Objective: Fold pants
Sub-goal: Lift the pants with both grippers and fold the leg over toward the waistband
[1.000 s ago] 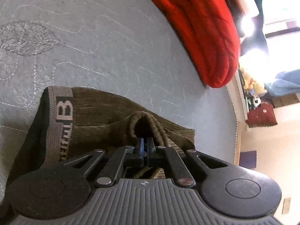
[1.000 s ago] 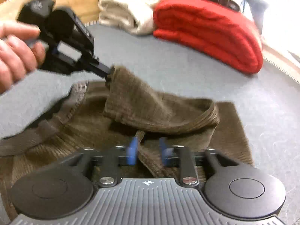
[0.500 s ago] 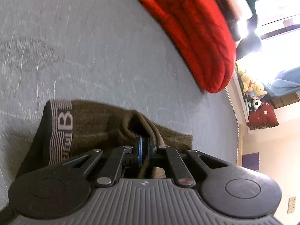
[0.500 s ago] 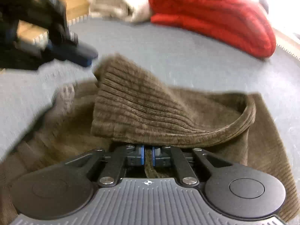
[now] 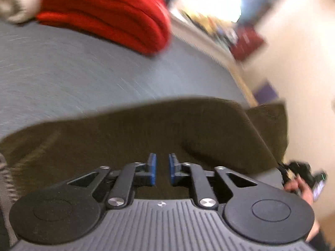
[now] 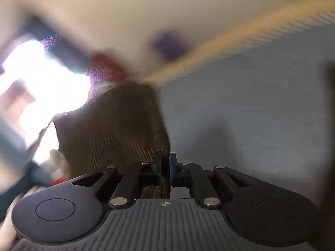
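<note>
The brown ribbed pants (image 5: 167, 129) lie spread in a broad band across the grey bed (image 5: 83, 73), and one end of them lifts off the bed to the right, pulled taut toward the far hand. That's the right gripper (image 6: 165, 163) at work: its jaws are clamped tight on a fold of the brown fabric, and the cloth runs straight down between the blue pads (image 6: 173, 165) and fans upward from there, ribbing plain to see even through the blur. From the left wrist view you can spot that same gripper, small at the right edge beyond the pants, with the person's hand (image 5: 297, 188) wrapped round it.

Now the left gripper (image 5: 161, 168): its jaws are opening, with a clear gap between the blue pads, and nothing is pinched there. The pants sit just beneath and ahead of those jaws, with no cloth in the gap. At the left edge of the pants a strip of grey waistband (image 5: 4, 177) peeks in.

Beyond the pants, well apart across the bed, a folded red blanket (image 5: 104, 14) rests at the far side, and just left of it sits a pale cream bundle (image 5: 16, 2). Past the pants to the right the bed's edge gives way to a cream wall (image 5: 303, 52). Everything is streaked with blur.
</note>
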A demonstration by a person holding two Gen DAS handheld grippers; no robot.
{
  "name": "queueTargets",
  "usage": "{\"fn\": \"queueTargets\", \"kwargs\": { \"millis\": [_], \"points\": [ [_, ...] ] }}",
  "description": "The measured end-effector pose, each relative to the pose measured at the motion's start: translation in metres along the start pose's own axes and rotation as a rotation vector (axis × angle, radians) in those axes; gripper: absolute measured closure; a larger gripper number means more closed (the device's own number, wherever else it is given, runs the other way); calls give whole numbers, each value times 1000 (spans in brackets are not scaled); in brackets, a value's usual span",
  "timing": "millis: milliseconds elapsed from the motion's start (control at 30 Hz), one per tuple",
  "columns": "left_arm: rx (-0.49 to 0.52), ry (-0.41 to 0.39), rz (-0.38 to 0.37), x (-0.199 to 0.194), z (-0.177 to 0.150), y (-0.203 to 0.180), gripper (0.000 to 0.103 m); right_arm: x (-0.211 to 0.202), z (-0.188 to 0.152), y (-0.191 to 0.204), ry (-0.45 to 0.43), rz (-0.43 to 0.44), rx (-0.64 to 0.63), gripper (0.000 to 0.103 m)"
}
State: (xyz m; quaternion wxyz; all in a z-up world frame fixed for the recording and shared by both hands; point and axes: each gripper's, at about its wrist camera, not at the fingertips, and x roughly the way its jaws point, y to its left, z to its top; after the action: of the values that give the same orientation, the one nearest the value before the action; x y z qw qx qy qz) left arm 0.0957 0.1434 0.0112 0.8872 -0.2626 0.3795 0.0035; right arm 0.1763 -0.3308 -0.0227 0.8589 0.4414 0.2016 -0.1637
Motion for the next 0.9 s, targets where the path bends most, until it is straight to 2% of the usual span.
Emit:
{"fn": "queueTargets", "kwargs": {
  "millis": [67,133,200,267,300,367,533,633,667,733,767,800,833,867,900],
  "points": [
    [96,60,7,21,-19,-23,64,24,11,-50,73,-146,65,91],
    [175,100,35,39,-39,-41,63,46,9,-87,192,-257,71,91],
    [234,133,37,55,-56,-57,63,54,8,-109,243,-225,91,93],
    [266,155,30,69,-68,-66,58,58,14,-115,239,-167,106,88],
    [280,158,31,74,-73,-71,50,61,20,-118,239,-150,123,84],
    [301,149,45,86,-79,-73,39,64,28,-125,226,-92,171,68],
    [328,120,102,107,-90,-75,37,75,48,-153,192,-55,262,69],
    [361,123,145,119,-93,-75,37,84,58,-157,178,-68,232,70],
    [375,135,157,123,-94,-74,39,88,61,-153,178,-83,207,69],
    [397,167,199,130,-96,-71,58,96,67,-148,179,-109,179,69],
    [410,190,218,133,-97,-68,74,109,66,-143,177,-128,174,69],
    [426,198,241,135,-97,-67,82,114,71,-142,178,-147,166,71],
    [421,192,264,133,-93,-65,87,118,76,-139,176,-168,145,86],
    [406,179,299,127,-89,-63,90,123,79,-134,183,-178,102,93],
    [389,151,344,121,-83,-60,94,126,82,-127,192,-177,40,94]
  ]
}}
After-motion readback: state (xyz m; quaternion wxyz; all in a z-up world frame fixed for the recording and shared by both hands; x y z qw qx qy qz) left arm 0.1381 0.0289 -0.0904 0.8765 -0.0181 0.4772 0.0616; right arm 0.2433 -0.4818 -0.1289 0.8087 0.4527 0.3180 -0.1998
